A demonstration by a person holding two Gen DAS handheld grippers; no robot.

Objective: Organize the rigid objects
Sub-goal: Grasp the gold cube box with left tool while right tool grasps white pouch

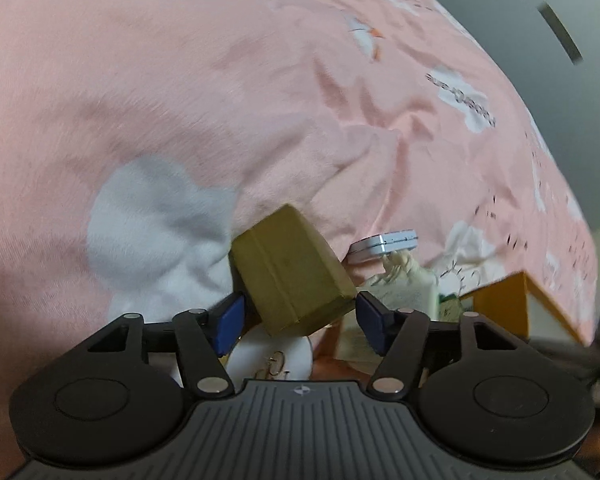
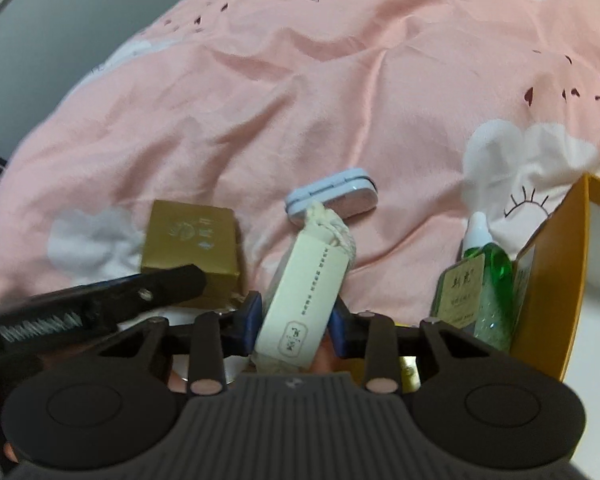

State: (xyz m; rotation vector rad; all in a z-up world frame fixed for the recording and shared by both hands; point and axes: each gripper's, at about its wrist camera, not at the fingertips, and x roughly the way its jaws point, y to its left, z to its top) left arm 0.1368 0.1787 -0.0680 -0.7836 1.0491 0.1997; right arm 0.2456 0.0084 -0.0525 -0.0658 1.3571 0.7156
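Observation:
A gold cardboard box (image 1: 292, 272) sits tilted between the blue pads of my left gripper (image 1: 300, 320), and both pads press on its sides. In the right wrist view the same gold box (image 2: 188, 248) shows at the left, with a black finger (image 2: 140, 292) of the left gripper across its front. My right gripper (image 2: 296, 322) is shut on a cream drawstring pouch with a printed label (image 2: 304, 296), which stands tilted away from me. Both grippers hang close together over the pink bedsheet (image 2: 300, 100).
A flat white-and-blue case (image 2: 332, 196) lies on the sheet just beyond the pouch. A green bottle with a white cap (image 2: 490, 276) leans beside an orange box (image 2: 552, 280) at the right. A white round disc (image 1: 272, 356) lies under the left gripper.

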